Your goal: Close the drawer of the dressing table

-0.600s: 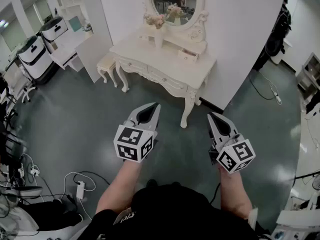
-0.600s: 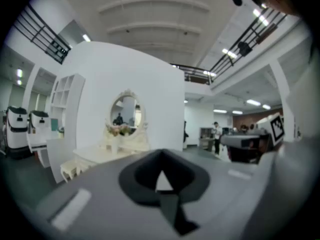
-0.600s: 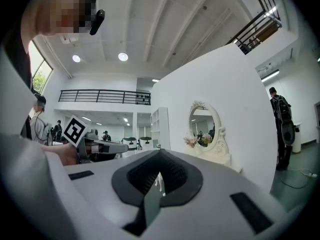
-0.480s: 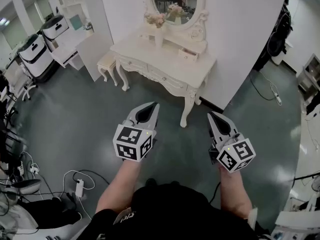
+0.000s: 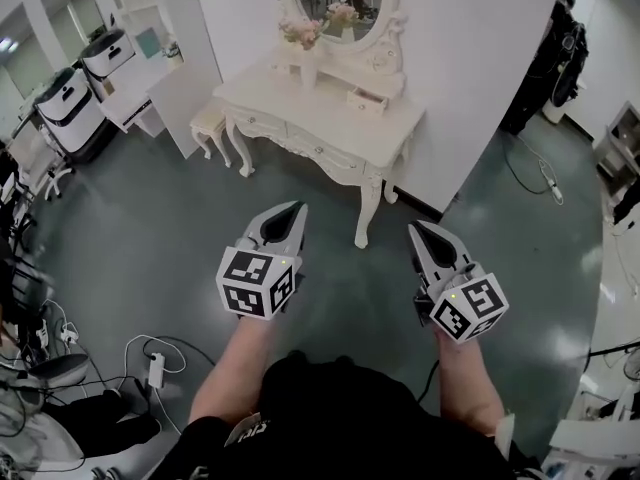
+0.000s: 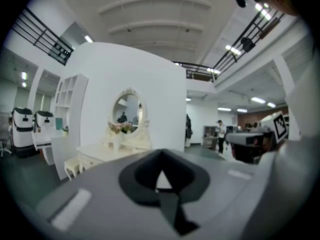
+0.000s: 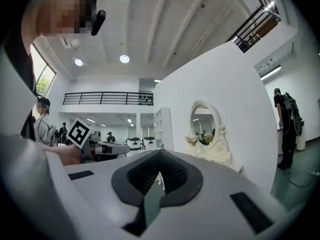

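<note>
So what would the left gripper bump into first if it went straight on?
Nothing close by. Farther on, the left gripper would probably hit the right end of the dressing table, or else the white wall behind it. Depth is hard to judge.

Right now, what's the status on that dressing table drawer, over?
Left gripper shut, empty; right gripper shut, empty. Small drawer on dressing table stands open, some way ahead. Bare floor between, nothing in the way.
</note>
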Available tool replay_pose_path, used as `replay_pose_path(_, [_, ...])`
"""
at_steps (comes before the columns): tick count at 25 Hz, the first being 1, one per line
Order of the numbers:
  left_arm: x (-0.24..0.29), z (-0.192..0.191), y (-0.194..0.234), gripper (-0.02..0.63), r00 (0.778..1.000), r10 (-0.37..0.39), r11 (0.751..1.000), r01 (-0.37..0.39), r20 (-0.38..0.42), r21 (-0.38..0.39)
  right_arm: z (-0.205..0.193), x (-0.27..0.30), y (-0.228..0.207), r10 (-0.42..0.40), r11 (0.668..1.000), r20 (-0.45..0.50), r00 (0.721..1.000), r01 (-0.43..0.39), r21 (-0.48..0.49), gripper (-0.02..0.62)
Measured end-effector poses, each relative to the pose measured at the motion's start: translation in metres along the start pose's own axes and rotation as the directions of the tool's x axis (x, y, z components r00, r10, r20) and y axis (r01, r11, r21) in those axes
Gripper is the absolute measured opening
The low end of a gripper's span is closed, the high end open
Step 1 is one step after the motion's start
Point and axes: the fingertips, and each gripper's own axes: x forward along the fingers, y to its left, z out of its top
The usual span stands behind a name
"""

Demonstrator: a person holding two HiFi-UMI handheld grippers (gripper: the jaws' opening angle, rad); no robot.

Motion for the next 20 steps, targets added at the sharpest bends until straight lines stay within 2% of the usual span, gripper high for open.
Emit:
replay_pose_path(9, [0.013, -0.008, -0.025, 0.009, 1.000, -0.024, 1.000, 0.024, -0.016, 0.002, -0.008, -0.012, -0.018, 0.010, 0.996, 0.009, 1.000, -0.011, 0.083, -0.006])
replay_pose_path(20, [0.030, -0.018, -0.010, 0.009, 0.999, -0.025, 0.999, 0.025, -0.020, -0.026, -0.026, 0.016, -0.019, 0.052, 0.992, -0.037, 0.998, -0.047, 0.116, -0.005])
